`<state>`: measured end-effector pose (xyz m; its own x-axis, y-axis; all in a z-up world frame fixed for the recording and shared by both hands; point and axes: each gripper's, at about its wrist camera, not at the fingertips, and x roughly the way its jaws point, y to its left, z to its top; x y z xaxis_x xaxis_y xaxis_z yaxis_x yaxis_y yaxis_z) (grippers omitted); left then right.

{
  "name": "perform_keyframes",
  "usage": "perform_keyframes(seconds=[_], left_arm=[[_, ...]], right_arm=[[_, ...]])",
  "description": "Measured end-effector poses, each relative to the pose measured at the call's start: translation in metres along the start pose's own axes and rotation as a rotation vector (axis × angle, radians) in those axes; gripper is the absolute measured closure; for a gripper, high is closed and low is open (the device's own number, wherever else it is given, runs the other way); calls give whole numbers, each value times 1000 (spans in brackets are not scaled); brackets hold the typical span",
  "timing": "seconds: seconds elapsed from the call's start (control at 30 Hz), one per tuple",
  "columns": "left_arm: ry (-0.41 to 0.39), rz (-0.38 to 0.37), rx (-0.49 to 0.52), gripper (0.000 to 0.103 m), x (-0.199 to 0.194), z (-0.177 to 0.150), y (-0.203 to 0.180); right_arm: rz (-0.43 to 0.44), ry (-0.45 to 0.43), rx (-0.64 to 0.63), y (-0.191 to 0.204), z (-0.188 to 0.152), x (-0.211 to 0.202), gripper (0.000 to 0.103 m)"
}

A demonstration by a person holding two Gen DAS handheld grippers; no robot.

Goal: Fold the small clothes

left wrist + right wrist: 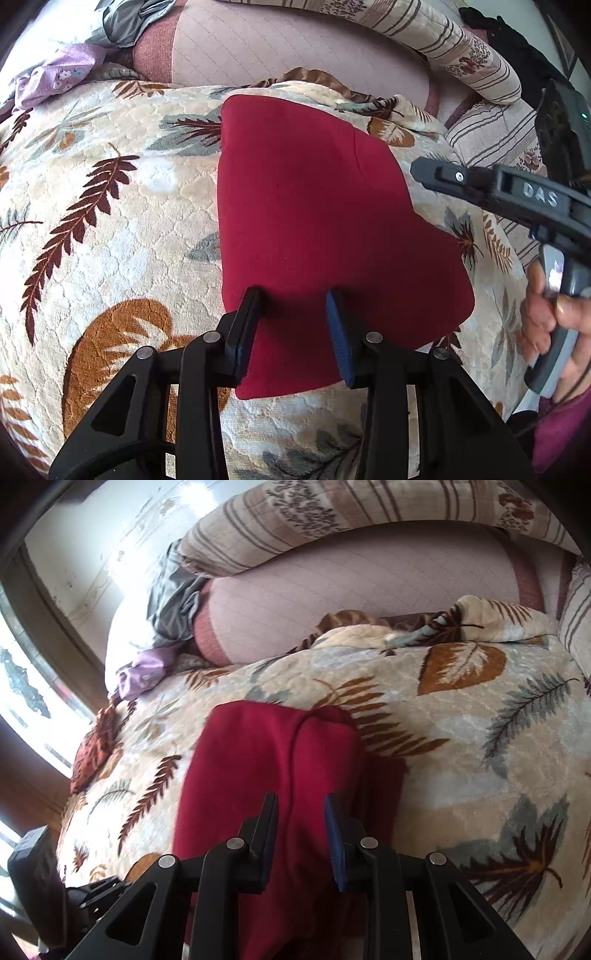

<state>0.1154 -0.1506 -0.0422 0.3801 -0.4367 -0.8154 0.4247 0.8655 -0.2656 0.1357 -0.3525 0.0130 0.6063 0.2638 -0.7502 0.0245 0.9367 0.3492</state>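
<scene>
A folded dark red garment (314, 221) lies flat on the leaf-patterned blanket (110, 221). My left gripper (295, 299) is open, its fingers apart just above the garment's near edge, holding nothing. The right gripper's body (517, 195) shows at the right of the left wrist view, held in a hand. In the right wrist view the red garment (266, 760) lies under my right gripper (301, 805), which is open with its fingers over the cloth, nothing between them. A fold ridge runs along the garment's far part.
A striped floral pillow (461, 48) and a pink quilted cushion (277, 48) lie beyond the blanket. Purple cloth (59, 74) and grey cloth (129, 18) sit at the far left. A window (22, 701) is at the left.
</scene>
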Motion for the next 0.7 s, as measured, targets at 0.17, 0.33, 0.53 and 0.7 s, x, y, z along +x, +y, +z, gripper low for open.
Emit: perform_keyframes(seconds=[0.17, 0.33, 0.53, 0.7], left_arm=[[-11, 30, 19, 68, 1, -2, -5], [-20, 65, 36, 65, 0, -5, -10], [-36, 89, 41, 65, -9, -3, -8], [-52, 105, 35, 65, -12, 5, -4]], right_arm=[[-3, 77, -127, 33, -37, 7, 79], [-111, 90, -161, 18, -65, 24, 81], [-138, 69, -143, 23, -65, 2, 80], [-117, 5, -93, 25, -53, -12, 63]])
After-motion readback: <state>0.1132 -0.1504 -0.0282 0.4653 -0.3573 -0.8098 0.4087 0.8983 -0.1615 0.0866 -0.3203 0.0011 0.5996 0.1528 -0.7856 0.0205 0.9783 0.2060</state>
